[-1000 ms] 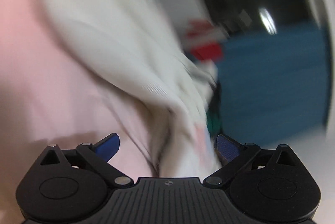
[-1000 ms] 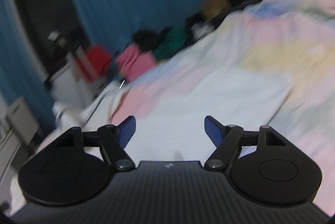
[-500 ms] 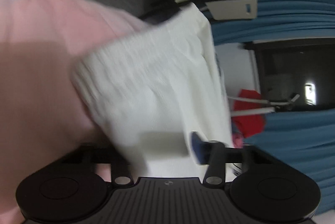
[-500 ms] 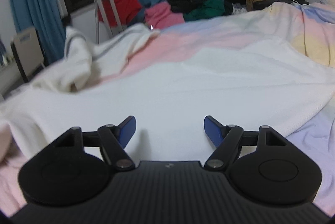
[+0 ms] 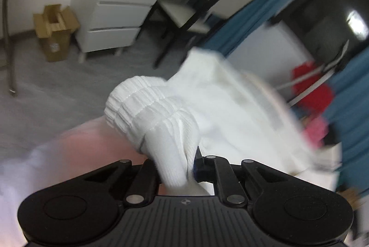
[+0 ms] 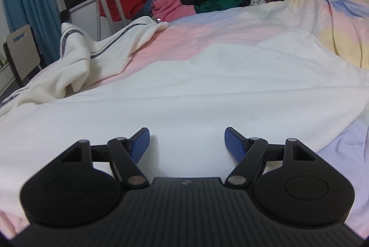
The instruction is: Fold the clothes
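L gripper (image 5: 184,161) is being held tilted above the bed edge, fingers being closed tight on a bunched ribbed cuff of the white garment (image 5: 161,117), which is being lifted off the pastel bedsheet (image 6: 230,32). R gripper (image 6: 186,143) is being held low & level over the flat part of the garment, its 2 blue fingers (image 6: 139,143) being kept wide apart w/ nothing gripped. Fabric is looking clean, knit-textured, w/ a dark stripe trim.

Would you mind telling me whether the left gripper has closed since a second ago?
Yes. The left gripper stood open with cloth between its fingers a second ago; now it is shut on the white garment's ribbed cuff, lifted with the white drawer unit behind it.
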Tool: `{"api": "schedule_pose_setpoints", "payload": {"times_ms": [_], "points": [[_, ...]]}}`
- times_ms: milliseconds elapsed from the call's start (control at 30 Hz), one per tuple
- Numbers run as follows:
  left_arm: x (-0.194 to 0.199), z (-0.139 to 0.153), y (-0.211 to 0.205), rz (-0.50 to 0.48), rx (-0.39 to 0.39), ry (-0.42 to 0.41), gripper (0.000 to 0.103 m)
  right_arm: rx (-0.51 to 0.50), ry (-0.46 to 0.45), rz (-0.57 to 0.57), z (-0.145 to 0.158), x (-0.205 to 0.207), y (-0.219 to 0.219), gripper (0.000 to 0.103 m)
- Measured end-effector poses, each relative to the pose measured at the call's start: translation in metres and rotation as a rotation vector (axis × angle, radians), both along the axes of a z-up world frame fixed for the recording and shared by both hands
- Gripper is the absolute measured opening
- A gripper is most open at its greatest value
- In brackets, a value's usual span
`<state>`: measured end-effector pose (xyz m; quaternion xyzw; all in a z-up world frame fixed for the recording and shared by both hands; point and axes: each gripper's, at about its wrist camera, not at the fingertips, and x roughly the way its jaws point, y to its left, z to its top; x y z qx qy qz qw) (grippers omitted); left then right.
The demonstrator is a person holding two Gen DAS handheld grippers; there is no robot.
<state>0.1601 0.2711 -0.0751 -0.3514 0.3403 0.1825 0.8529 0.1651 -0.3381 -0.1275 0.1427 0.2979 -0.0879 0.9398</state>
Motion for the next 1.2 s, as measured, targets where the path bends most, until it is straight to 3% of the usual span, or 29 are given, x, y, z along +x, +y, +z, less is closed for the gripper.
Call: {"api": "schedule_pose_setpoints", "payload": {"times_ms": [133, 200, 367, 433, 533, 667, 767, 1000, 1200], "points": [[-0.007, -0.002, -0.021, -0.034, 0.115, 0.006, 0.024, -0.002, -0.016, 0.023, 0.005, -0.002, 0.002, 0.074], [-0.014, 0.006, -0.025, -0.067, 0.141, 0.025, 0.038, -0.002, -0.024, 0.035, 0.007, -0.003, 0.004, 0.074], [-0.017, 0.025, -0.035, -0.147, 0.172, 0.026, 0.091, -0.003, -0.045, 0.064, 0.014, -0.006, 0.007, 0.074], [-0.024, 0.032, -0.042, -0.155, 0.197, 0.009, 0.093, 0.008, -0.061, 0.075, 0.022, -0.010, 0.008, 0.074], [-0.038, 0.048, -0.070, -0.177, 0.297, -0.039, 0.100, 0.027, -0.086, 0.092, 0.033, -0.016, 0.010, 0.074], [-0.052, 0.072, -0.124, -0.267, 0.459, -0.120, 0.102, 0.067, -0.137, 0.115, 0.056, -0.030, 0.011, 0.074], [-0.061, 0.086, -0.171, -0.362, 0.530, -0.198, 0.102, 0.070, -0.180, 0.139, 0.069, -0.044, 0.014, 0.074], [-0.066, 0.104, -0.274, -0.563, 0.570, -0.328, 0.102, 0.027, -0.214, 0.155, 0.073, -0.053, 0.023, 0.074], [-0.057, 0.077, -0.314, -0.634, 0.546, -0.365, 0.102, 0.022, -0.223, 0.160, 0.067, -0.052, 0.028, 0.074]]}}
